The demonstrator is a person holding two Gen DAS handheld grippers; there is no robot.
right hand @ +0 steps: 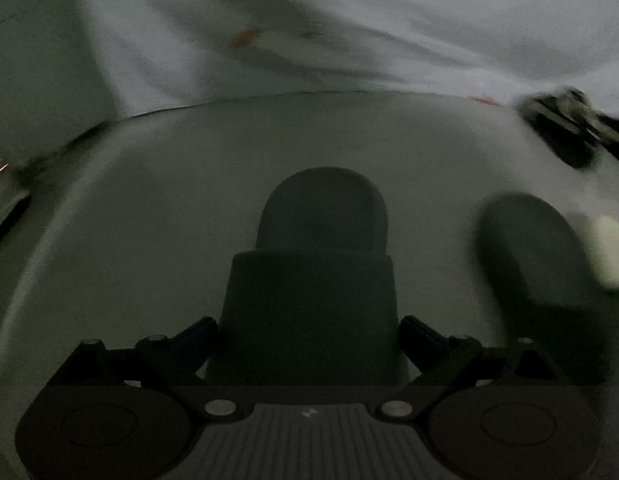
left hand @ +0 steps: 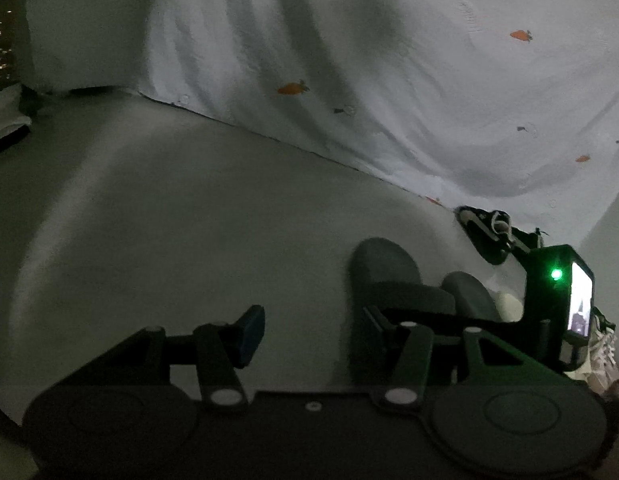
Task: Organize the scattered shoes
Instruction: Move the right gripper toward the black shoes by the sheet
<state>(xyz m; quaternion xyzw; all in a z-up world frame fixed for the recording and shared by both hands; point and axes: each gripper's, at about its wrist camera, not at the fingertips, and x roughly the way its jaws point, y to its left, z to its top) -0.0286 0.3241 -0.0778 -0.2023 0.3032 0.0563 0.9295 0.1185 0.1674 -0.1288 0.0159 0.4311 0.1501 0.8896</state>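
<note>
- Your right gripper [right hand: 309, 336] sits low in its frame, fingers either side of the dark slipper [right hand: 317, 264]; whether they clench it, you cannot tell; its long axis runs straight ahead toward the bedsheet [right hand: 349, 40]
- Its mate [right hand: 537, 256] lies centre right, near
- Your left gripper [left hand: 309, 336] hangs spread and empty, the slipper just right of it

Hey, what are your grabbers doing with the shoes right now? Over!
Right gripper around dark slipper. Left gripper open, empty. Second slipper alongside. Nothing blocking.

A dim room: pale smooth floor [left hand: 169, 208] meets a hanging white carrot-print bedsheet [left hand: 389, 80].
</note>
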